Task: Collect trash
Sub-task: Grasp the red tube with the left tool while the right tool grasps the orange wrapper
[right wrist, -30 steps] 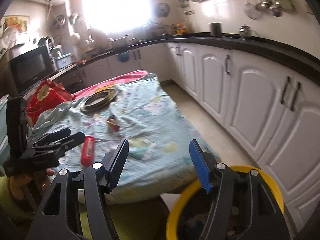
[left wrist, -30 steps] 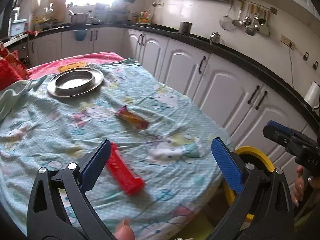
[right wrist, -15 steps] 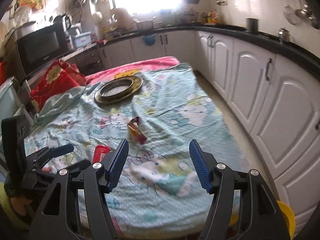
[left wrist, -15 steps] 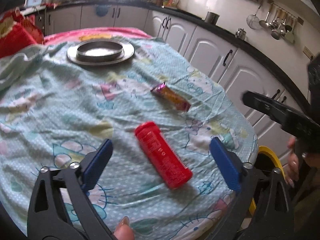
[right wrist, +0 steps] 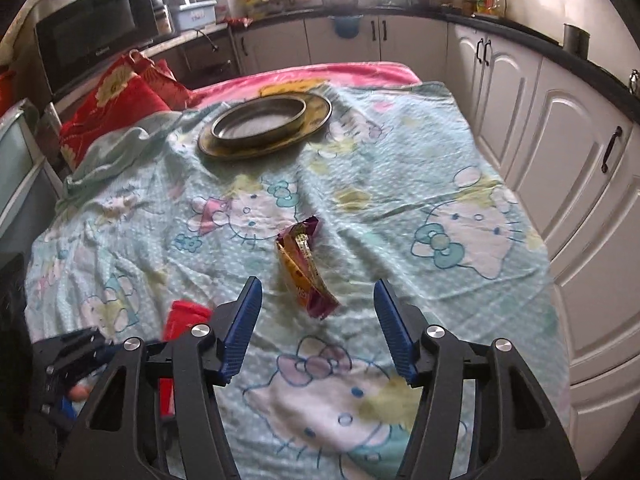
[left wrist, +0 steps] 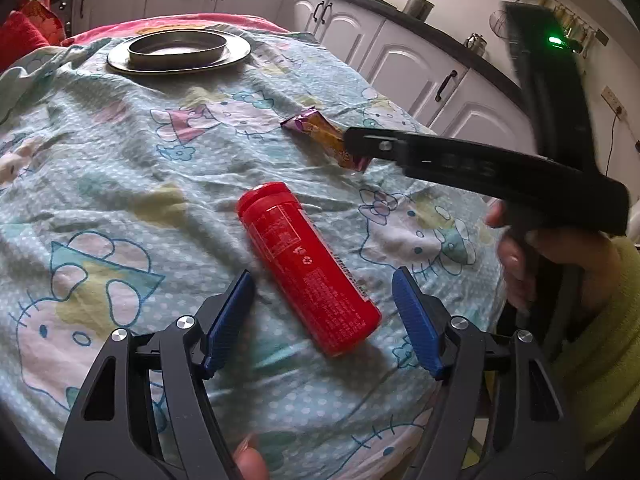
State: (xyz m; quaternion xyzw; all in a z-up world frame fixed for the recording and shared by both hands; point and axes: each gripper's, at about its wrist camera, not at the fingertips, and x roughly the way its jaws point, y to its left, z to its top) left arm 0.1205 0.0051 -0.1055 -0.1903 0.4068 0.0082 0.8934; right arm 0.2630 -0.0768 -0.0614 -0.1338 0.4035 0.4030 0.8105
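While lying on the cartoon blanket (left wrist: 120, 184), red tube (left wrist: 308, 268) pointing cap-end toward metal plate (left wrist: 179, 50), wrapper (right wrist: 306, 268) just beyond; left gripper (left wrist: 324, 316) and right gripper (right wrist: 318, 320) both spread wide.

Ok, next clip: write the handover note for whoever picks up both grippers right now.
Left hand-held gripper: open, empty, lined up over the red can lying on the cloth.
Right hand-held gripper: open, empty, aimed at the wrapper, also flat on the cloth.
Metal plate sits at the far end.
Done: nothing picked up yet.
Left: grasp can and wrapper and bin them; no bin shows in either view.
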